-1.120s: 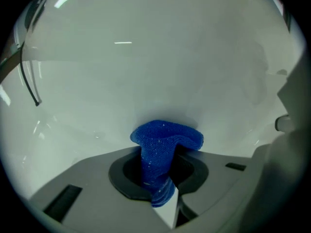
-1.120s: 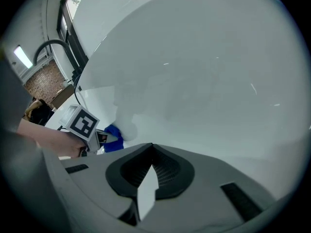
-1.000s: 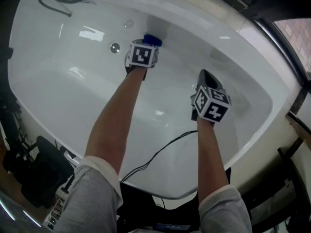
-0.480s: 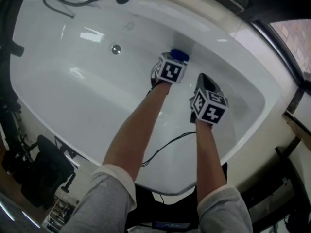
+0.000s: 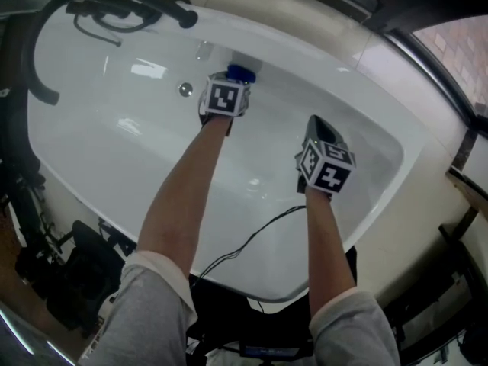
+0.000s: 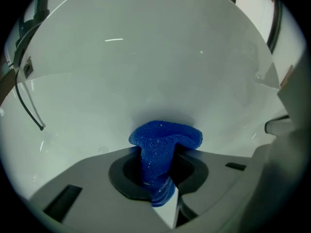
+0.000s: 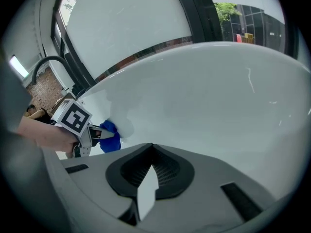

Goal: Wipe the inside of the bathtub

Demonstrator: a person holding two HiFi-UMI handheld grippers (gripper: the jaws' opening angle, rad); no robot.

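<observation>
Since half a second ago, our blue cloth [image 5: 242,72] has slid back left along the far wall of the white bathtub [image 5: 107,158], nearer the drain [image 5: 185,89]. Our left gripper [image 5: 228,88] is clamped on it. The cloth runs lengthwise out between the jaws, its bunched end pressed against the wall. Our right gripper [image 5: 320,132] hangs mid-tub, jaws closed together on nothing.

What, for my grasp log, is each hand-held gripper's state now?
Left hand-held gripper: shut on the blue cloth.
Right hand-held gripper: shut, nothing between its jaws.
</observation>
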